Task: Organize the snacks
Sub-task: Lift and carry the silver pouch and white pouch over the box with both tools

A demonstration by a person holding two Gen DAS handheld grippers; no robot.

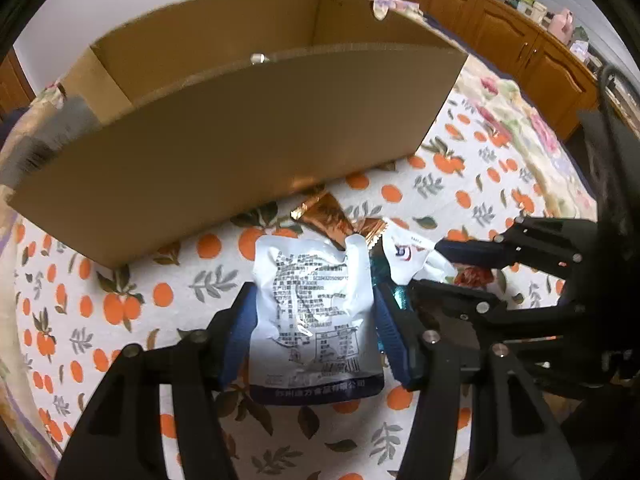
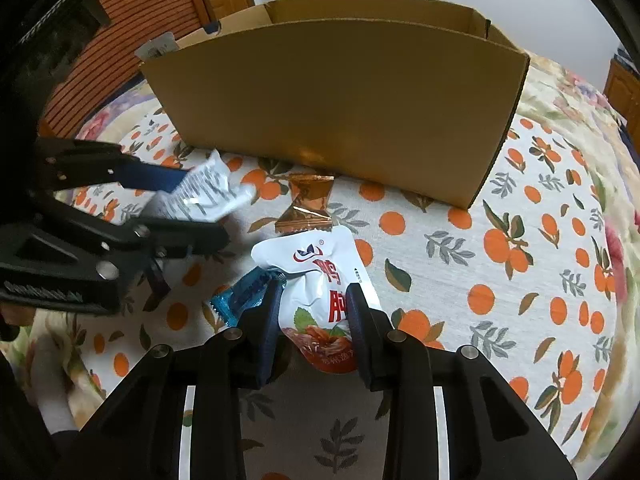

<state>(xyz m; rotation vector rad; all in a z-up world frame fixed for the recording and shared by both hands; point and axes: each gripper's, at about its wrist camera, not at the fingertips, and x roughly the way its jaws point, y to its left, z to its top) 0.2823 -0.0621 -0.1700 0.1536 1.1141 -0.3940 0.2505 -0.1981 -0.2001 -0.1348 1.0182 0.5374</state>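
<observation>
- Left gripper [image 1: 316, 316] points steeply down, its blue pads clamped on the side edges of a silvery-white pouch [image 1: 316, 312] showing its printed back (foil catching glare).
- Right gripper [image 2: 314, 320] tilts down too, jaws narrow, pinching a white snack pouch with red characters [image 2: 320, 280].
- Copper-foil snack [image 2: 308, 204] lies on the orange-print cloth [image 2: 520, 280], just near of the open cardboard box [image 2: 340, 100].
- Blue wrapper [image 2: 240, 296] lies left of the right gripper.

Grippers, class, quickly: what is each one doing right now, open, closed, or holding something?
Left gripper: closed on a silver snack pouch, printed back facing the camera.
Right gripper: closed on a white and red snack pouch.
</observation>
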